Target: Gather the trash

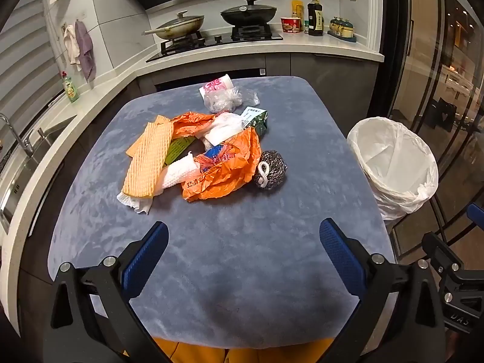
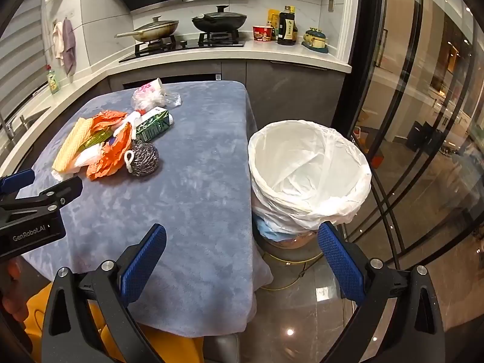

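Both my left gripper [image 1: 243, 236] and right gripper [image 2: 242, 237] gape wide, empty; steel scourer [image 1: 270, 168] looks light, springy (pinch its middle), bin [image 2: 308, 163] beside table.

Beside the white bin bag [image 2: 308, 163], the blue cloth [image 1: 230, 272] holds an orange bag [image 1: 224, 166], a silver scrubber [image 1: 270, 169] and a green carton [image 1: 257, 119].
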